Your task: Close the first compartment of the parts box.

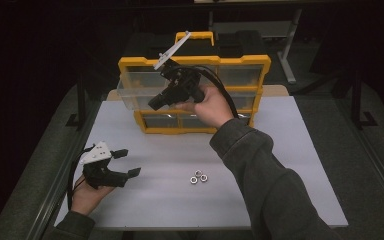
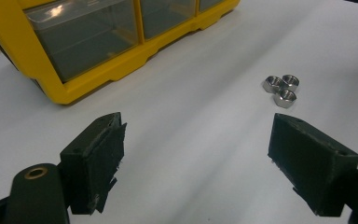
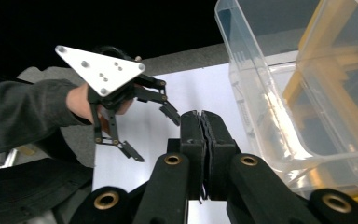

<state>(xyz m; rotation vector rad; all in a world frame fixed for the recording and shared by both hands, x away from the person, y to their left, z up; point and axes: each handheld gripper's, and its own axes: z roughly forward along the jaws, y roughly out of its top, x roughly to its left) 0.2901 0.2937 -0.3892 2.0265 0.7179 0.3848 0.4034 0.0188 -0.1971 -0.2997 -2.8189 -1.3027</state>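
While the right gripper (image 1: pixel 156 104) (jaws pressed together, empty) nears the clear drawer (image 1: pixel 135 92) at upper centre, the left gripper (image 1: pixel 124 162) gapes at lower left.

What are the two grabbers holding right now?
Nothing. The right hand-held gripper is shut empty beside the clear drawer; the left hand-held gripper is open above the table.

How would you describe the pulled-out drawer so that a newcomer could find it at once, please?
Look at the yellow organiser standing at the far edge of the white table. From its upper left slot a clear plastic drawer juts out beside the right gripper. The other drawers sit flush in the frame.
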